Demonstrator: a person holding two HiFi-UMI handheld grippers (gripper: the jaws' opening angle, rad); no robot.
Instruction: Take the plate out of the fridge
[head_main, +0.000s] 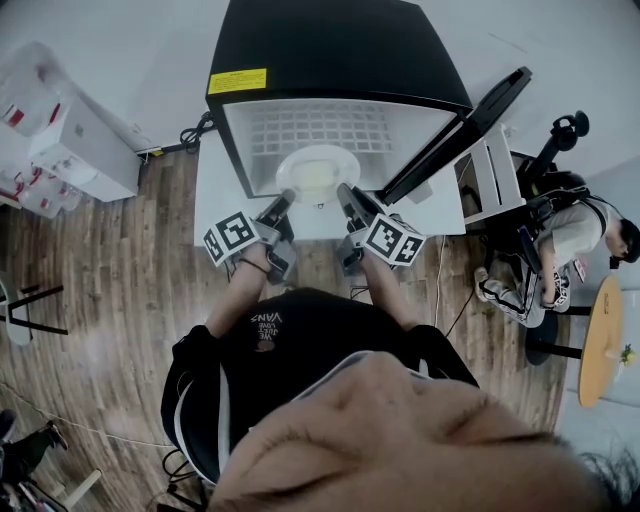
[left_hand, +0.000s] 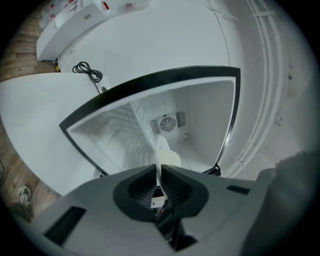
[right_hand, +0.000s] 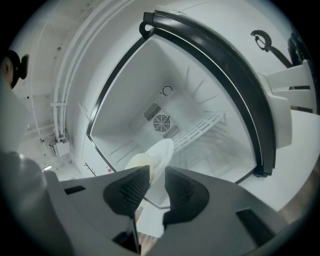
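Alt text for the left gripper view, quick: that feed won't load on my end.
The left gripper has its jaws shut on the rim of a pale plate, seen edge-on. Behind it the fridge stands open, its interior white, with a round fan grille on the back wall.
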